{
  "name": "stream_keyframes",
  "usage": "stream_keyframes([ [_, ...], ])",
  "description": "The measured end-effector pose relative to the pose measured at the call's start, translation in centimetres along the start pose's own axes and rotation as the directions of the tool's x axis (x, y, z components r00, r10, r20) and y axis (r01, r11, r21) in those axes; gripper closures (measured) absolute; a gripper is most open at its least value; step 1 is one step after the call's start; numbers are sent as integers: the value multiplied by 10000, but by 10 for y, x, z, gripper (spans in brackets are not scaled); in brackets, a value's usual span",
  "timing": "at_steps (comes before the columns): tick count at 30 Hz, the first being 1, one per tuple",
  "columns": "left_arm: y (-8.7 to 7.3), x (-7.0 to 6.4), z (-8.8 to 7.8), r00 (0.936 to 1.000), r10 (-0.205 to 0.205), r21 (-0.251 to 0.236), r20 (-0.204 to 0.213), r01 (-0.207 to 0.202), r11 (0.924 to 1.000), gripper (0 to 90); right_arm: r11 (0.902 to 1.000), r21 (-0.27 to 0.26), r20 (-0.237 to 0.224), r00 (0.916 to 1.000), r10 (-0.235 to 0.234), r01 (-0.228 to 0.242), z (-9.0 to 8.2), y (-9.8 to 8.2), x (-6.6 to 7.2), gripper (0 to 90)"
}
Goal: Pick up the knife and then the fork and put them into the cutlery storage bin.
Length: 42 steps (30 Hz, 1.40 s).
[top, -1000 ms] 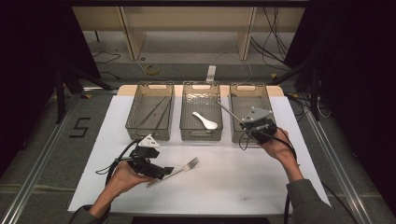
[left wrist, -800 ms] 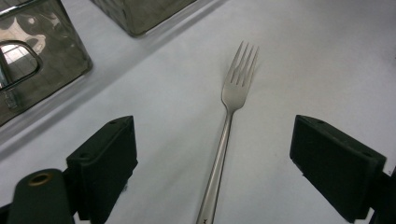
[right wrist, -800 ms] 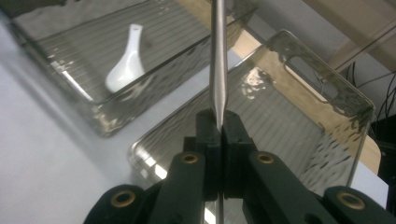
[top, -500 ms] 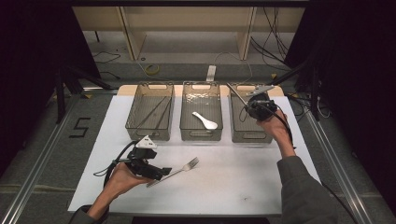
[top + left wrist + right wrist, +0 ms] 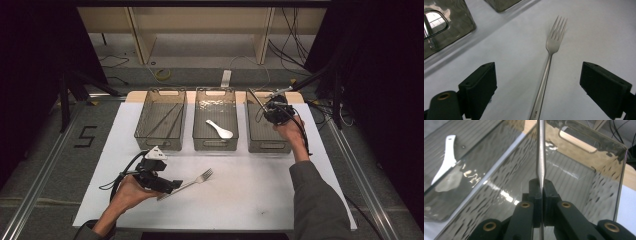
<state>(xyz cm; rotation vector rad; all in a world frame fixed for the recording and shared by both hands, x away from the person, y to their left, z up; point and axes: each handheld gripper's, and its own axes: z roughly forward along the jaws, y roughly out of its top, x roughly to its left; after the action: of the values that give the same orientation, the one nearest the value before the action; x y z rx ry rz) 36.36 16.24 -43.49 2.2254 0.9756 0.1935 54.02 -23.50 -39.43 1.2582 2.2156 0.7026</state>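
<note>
left gripper [image 5: 172, 186] low — jaws wide, right gripper [image 5: 265, 104] clamped

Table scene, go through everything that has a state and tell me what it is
Left tongs: open, astride the fork handle.
Fork: flat on the white sheet, not gripped.
Right tongs: shut on a metal utensil, over the right bin.
Middle bin: holds a white spoon.
Left bin: holds thin dark sticks.
</note>
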Motion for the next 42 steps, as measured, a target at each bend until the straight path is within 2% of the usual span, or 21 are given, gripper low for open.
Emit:
stream_keyframes([
  [3,0,0,1,10000,-13,-6,5,13,10000,132,9996,54,20,9996,278,-278,4,0,-1,883],
  [12,0,0,1,10000,-48,91,20,47,9999,134,9970,411,295,9975,645,-657,17,0,-1,863],
  [14,-1,0,2,10000,-41,125,32,41,9999,135,9956,272,224,9957,896,-902,18,-1,-2,763],
  [17,-1,0,2,10000,-22,165,-5,22,9999,136,9944,-172,-2,9946,1040,-1040,12,2,-2,689],
  [22,-1,-1,3,10000,51,284,-14,-51,9996,139,9949,-495,-355,9957,859,-876,-4,5,3,554],
  [24,-1,-1,3,10000,51,310,-1,-51,9995,145,9940,-604,-678,9939,870,-912,-11,3,6,498],
  [27,-1,-1,5,10000,6,442,34,-8,9990,148,9916,-809,-1120,9895,919,-1013,-22,-2,13,450],
  [30,-1,-1,5,10000,36,530,20,-37,9986,151,9908,-1061,-1479,9867,678,-840,-34,-7,22,418],
  [36,-1,-1,7,9999,100,815,20,-101,9966,166,9879,-1474,-2226,9748,147,-485,-56,-20,43,377],
  [41,-1,-4,12,9988,489,1558,25,-487,9866,215,9867,-1628,-2702,9619,-412,-35,-69,-38,63,361],
  [42,0,-4,14,9990,456,1615,46,-457,9858,227,9866,-1634,-2812,9584,-495,30,-71,-43,67,357],
])
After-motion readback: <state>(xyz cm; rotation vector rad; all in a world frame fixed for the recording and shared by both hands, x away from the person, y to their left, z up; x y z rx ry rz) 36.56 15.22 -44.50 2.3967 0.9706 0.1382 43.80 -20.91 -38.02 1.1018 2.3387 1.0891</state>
